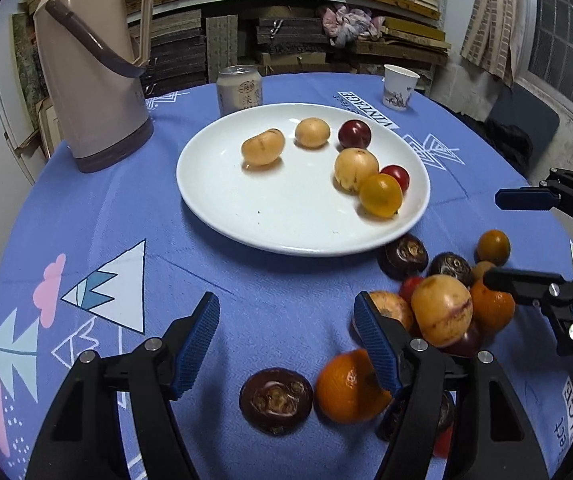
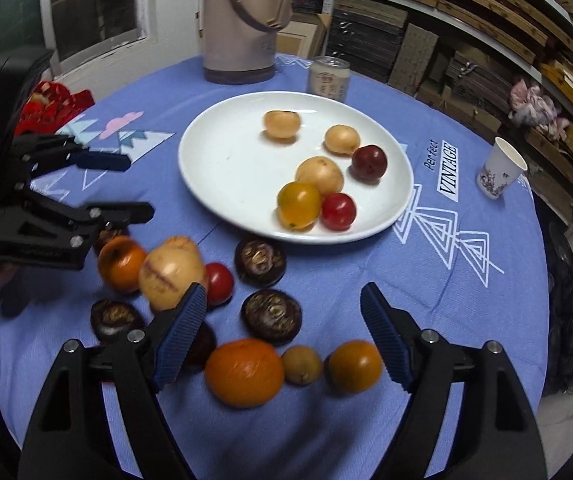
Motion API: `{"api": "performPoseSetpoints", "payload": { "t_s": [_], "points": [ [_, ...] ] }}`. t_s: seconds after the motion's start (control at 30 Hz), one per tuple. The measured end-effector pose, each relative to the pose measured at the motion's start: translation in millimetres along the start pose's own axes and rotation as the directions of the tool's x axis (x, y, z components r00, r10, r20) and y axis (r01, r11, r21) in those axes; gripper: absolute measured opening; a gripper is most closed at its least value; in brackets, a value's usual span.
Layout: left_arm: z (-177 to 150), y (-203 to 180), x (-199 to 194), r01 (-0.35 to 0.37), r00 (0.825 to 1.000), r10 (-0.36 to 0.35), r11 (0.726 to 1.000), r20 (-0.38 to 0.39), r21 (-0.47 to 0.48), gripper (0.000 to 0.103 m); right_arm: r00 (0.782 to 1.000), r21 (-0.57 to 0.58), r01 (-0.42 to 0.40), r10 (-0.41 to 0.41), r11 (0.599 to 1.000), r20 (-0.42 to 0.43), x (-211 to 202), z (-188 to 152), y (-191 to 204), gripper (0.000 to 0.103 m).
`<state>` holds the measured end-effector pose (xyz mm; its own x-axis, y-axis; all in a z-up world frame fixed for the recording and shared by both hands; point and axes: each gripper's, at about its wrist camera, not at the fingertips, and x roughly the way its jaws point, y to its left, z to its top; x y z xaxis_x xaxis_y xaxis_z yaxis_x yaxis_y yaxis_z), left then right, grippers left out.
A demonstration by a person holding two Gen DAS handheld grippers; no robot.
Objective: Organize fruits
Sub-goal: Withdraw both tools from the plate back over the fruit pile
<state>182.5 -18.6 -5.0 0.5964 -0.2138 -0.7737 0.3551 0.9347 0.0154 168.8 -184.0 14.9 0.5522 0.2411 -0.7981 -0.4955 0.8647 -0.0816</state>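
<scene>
On the blue-clothed counter (image 1: 86, 208), the left gripper (image 1: 286, 344) hangs open-fingered and empty beside a round white plate (image 1: 222, 200) holding six fruits, while the right gripper (image 2: 284, 336), open too, must next likely close on the loose orange tangerine (image 2: 244, 372).

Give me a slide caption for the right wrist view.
Open right gripper above loose fruit; six pieces on the white plate.

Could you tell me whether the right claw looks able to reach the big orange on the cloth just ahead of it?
Probably yes. The right claw is open and empty, and the orange lies uncovered below its open fingers; only the small brownish fruit touching it could get nudged.
</scene>
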Motion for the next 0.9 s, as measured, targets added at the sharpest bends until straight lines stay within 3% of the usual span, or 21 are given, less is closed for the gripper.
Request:
{"api": "performPoseSetpoints", "payload": {
  "t_s": [0.33, 0.73, 0.9],
  "points": [
    [-14.2, -4.6, -2.4, -0.001, 0.999, 0.001, 1.000, -0.032, 0.023, 0.071, 1.000, -0.022, 0.019, -0.020, 1.000, -0.024, -2.9, -24.7, 4.8, 0.077],
    [-24.6, 6.7, -17.6, 0.038, 0.999, -0.038, 0.999, 0.004, -0.010, 0.075, 0.997, -0.064, 0.019, -0.023, 0.998, -0.074, 9.3, -36.7, 12.6, 0.077],
    [-27.8, 5.4, -21.9, 0.074, 0.997, -0.074, 0.997, 0.010, -0.001, 0.078, 0.996, -0.107, -0.009, -0.001, 0.994, -0.090, 11.0, -40.7, 23.7, 0.065]
  ]
}}
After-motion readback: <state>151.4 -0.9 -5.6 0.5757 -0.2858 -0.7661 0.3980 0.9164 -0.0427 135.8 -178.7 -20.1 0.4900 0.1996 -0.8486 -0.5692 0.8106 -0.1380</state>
